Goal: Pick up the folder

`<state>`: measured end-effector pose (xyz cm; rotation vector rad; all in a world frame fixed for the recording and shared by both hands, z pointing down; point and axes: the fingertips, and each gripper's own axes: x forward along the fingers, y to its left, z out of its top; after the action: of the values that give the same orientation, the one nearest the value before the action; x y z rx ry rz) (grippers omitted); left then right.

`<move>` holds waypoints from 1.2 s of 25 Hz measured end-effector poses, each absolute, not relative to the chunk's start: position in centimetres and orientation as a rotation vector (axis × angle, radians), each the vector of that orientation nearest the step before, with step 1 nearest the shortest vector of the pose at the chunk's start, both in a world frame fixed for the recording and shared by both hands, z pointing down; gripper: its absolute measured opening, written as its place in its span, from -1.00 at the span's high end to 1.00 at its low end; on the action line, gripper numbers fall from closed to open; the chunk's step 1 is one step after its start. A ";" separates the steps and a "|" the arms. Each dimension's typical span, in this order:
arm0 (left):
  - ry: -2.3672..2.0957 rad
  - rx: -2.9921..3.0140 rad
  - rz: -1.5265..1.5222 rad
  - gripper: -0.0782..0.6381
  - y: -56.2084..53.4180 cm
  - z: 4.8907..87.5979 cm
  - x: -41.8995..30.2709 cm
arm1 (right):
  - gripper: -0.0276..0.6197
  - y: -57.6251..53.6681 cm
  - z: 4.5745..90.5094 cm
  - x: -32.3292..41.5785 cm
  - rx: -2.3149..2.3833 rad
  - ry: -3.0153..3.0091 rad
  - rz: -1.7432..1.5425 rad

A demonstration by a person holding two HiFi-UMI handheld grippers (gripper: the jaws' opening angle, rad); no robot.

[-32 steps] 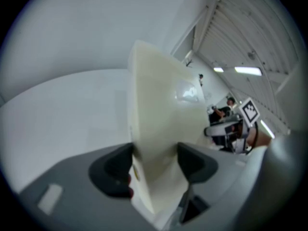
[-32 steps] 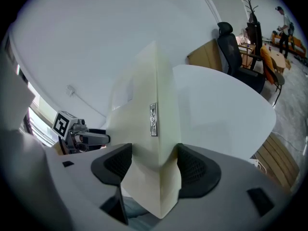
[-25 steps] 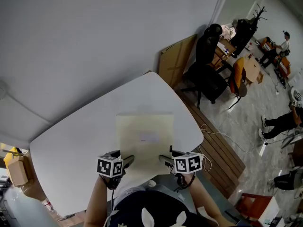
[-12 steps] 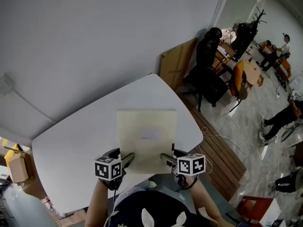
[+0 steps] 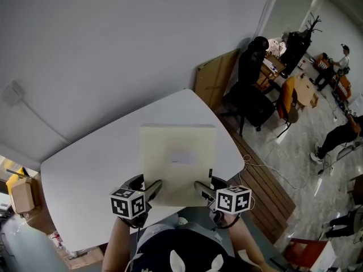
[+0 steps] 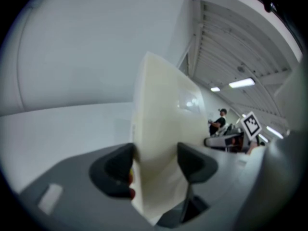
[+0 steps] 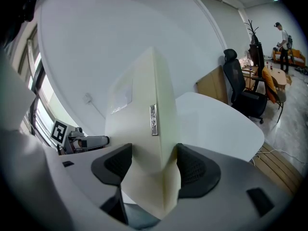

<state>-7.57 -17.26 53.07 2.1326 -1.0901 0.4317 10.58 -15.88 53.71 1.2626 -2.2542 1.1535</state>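
The folder (image 5: pixel 178 160) is a pale cream box file with a small label on its face and a metal clip on its spine (image 7: pixel 153 120). It is held up off the white table (image 5: pixel 91 174), face toward me. My left gripper (image 5: pixel 152 190) is shut on its near left corner and my right gripper (image 5: pixel 202 190) is shut on its near right corner. In the left gripper view the folder (image 6: pixel 163 129) stands edge-on between the black pads (image 6: pixel 115 170). In the right gripper view the folder (image 7: pixel 139 109) fills the gap between the pads (image 7: pixel 195 170).
The table has a rounded far corner (image 5: pixel 187 92) next to a grey wall. A cardboard sheet (image 5: pixel 215 75) leans on the wall beside a black office chair (image 5: pixel 249 92). Wooden slats (image 5: pixel 264 177) lie on the floor at right. People stand and sit far right.
The folder has risen off the table and looks larger and more upright toward the camera. Both grippers stayed clamped on its near corners and spread slightly apart in view.
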 end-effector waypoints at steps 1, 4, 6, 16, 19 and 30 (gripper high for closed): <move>-1.095 2.134 0.423 -0.03 -17.1 52.9 -7.6 | 0.04 -15.8 53.5 10.6 1.265 -2.261 1.146; -1.113 2.138 0.400 -0.02 -16.7 52.3 -7.6 | 0.04 -15.5 52.9 10.6 1.268 -2.283 1.129; -1.129 2.143 0.391 -0.02 -16.6 51.9 -7.7 | 0.04 -15.4 52.6 10.6 1.272 -2.295 1.120; -1.168 2.167 0.340 -0.02 -16.0 50.0 -7.7 | 0.04 -15.0 50.7 10.8 1.310 -2.338 1.078; -1.176 2.172 0.327 -0.02 -15.8 49.6 -7.4 | 0.04 -15.0 50.2 11.0 1.312 -2.352 1.064; -1.199 2.191 0.306 -0.02 -15.2 48.0 -7.2 | 0.04 -14.4 48.8 11.3 1.316 -2.386 1.031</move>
<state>-7.17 -15.17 47.98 2.1913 -1.1992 0.3055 11.34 -14.44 48.75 1.3164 -2.3863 1.0311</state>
